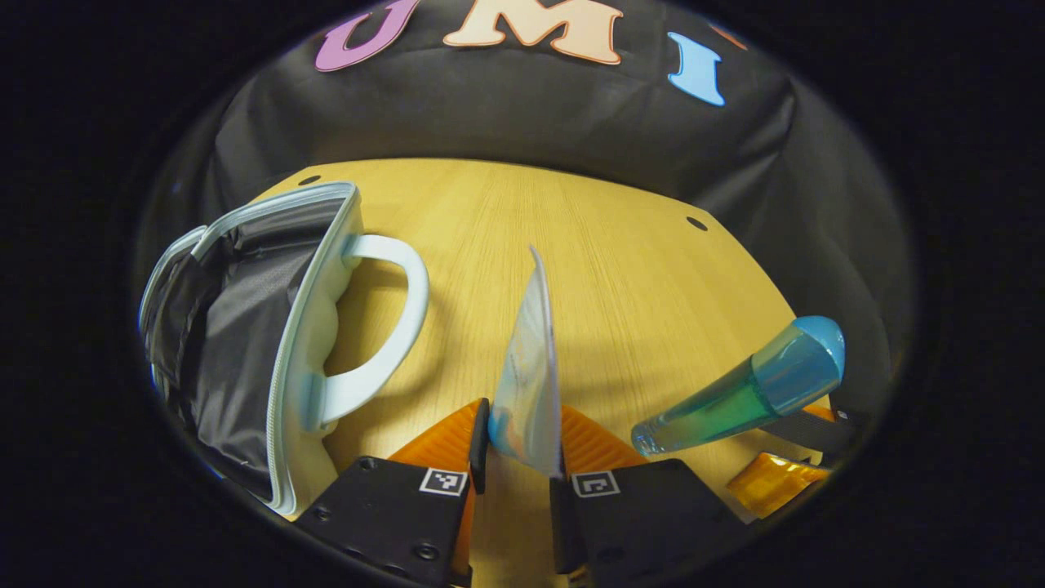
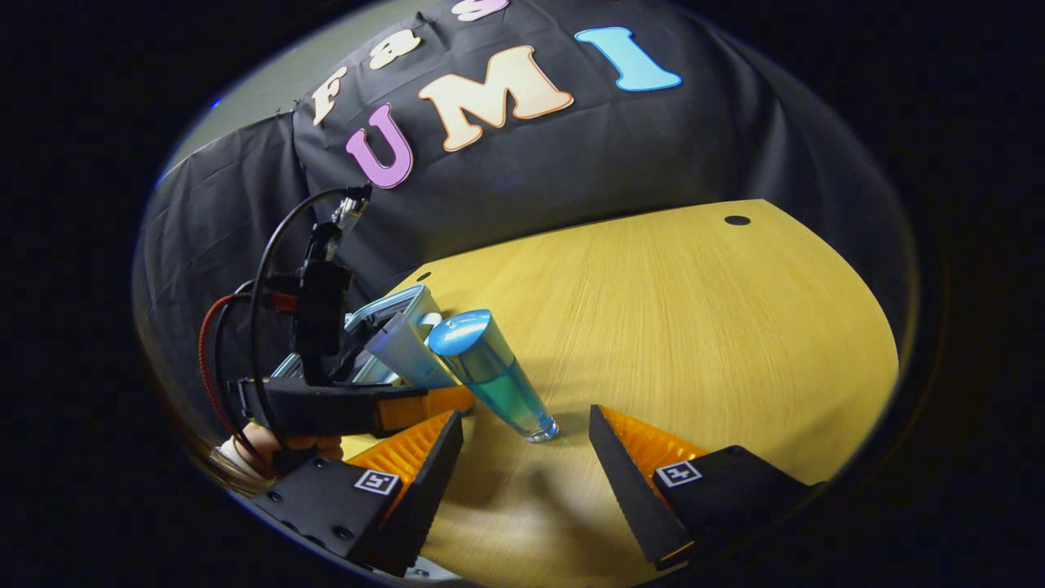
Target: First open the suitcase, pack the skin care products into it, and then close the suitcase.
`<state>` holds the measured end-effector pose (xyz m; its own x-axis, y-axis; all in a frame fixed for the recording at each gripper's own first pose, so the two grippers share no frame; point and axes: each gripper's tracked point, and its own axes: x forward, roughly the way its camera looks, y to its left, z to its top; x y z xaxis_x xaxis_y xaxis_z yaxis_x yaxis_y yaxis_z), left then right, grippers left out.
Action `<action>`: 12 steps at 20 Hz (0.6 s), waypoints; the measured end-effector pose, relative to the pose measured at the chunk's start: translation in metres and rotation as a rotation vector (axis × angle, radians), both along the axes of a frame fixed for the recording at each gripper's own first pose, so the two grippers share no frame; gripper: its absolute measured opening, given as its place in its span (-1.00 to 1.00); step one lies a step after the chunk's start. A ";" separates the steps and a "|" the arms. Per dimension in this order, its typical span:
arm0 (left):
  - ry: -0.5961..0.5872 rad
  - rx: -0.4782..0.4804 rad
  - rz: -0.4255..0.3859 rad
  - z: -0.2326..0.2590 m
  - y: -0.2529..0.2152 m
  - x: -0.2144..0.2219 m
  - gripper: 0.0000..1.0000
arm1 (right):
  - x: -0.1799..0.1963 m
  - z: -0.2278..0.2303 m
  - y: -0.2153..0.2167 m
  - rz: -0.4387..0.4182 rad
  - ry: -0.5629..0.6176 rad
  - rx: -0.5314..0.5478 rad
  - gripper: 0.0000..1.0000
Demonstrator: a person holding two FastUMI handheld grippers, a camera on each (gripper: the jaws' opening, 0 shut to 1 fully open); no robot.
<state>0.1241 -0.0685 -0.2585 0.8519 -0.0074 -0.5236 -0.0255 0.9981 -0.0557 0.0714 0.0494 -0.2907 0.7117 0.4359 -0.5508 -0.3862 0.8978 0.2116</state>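
The pale blue suitcase [image 1: 269, 351] lies open on the left of the wooden table, showing its grey lining and its handle [image 1: 392, 327]. My left gripper [image 1: 522, 441] is shut on a flat pale tube [image 1: 531, 367] that points up and away, held just right of the suitcase. A blue-green bottle [image 1: 743, 392] stands on the table further right. In the right gripper view that bottle [image 2: 494, 376] rises just beyond my right gripper [image 2: 526, 416], whose fingers stand wide open on either side of its base. The left gripper [image 2: 445, 400] with the tube [image 2: 404, 351] is beside it, in front of the suitcase [image 2: 400, 306].
The wooden table [image 2: 694, 310] stretches bare to the right and far side, with small round holes [image 2: 737, 220] near its edge. Black cloth walls the booth behind. A hand [image 2: 277, 445] and cables [image 2: 269, 245] belong to the left gripper.
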 end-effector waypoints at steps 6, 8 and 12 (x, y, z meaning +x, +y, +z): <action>-0.043 -0.049 0.009 0.046 0.007 -0.015 -0.39 | 0.012 -0.012 0.015 0.039 -0.025 -0.037 0.87; -0.065 -0.078 0.025 0.069 0.018 -0.022 -0.39 | 0.019 -0.016 0.020 0.044 -0.029 -0.046 0.87; -0.094 -0.082 0.084 0.110 0.060 -0.038 -0.39 | 0.024 -0.027 0.025 0.037 -0.019 -0.060 0.91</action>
